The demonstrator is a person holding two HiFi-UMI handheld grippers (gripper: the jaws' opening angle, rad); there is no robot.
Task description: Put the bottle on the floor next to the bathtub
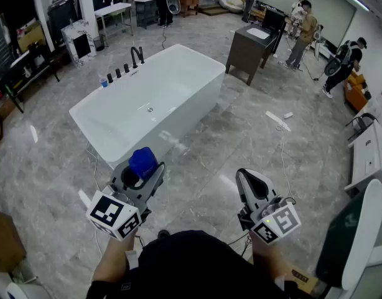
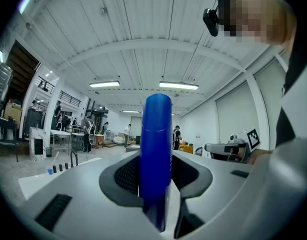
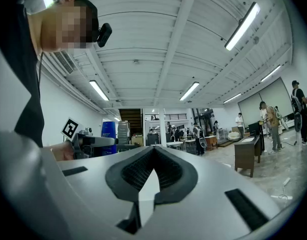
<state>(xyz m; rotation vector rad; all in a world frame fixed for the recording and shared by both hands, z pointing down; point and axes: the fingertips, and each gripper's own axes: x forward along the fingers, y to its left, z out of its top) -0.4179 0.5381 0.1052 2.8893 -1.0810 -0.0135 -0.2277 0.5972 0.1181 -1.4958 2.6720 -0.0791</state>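
A blue bottle (image 1: 142, 162) stands upright between the jaws of my left gripper (image 1: 141, 174), which is shut on it; in the left gripper view the bottle (image 2: 156, 154) fills the gap between the pads. I hold it level above the grey marble floor (image 1: 216, 148), just in front of the near corner of the white bathtub (image 1: 172, 123). My right gripper (image 1: 245, 178) hovers to the right at a similar height, jaws shut with nothing between them (image 3: 153, 153). The right gripper view also catches the bottle (image 3: 108, 129) at its left.
A black faucet (image 1: 137, 56) and a small blue cup (image 1: 104, 83) sit on the tub's far rim. A dark cabinet (image 1: 250, 48) stands behind right, a white cable (image 1: 282, 151) trails on the floor, and a brown box (image 1: 4, 242) sits at the near left. People stand at the back right.
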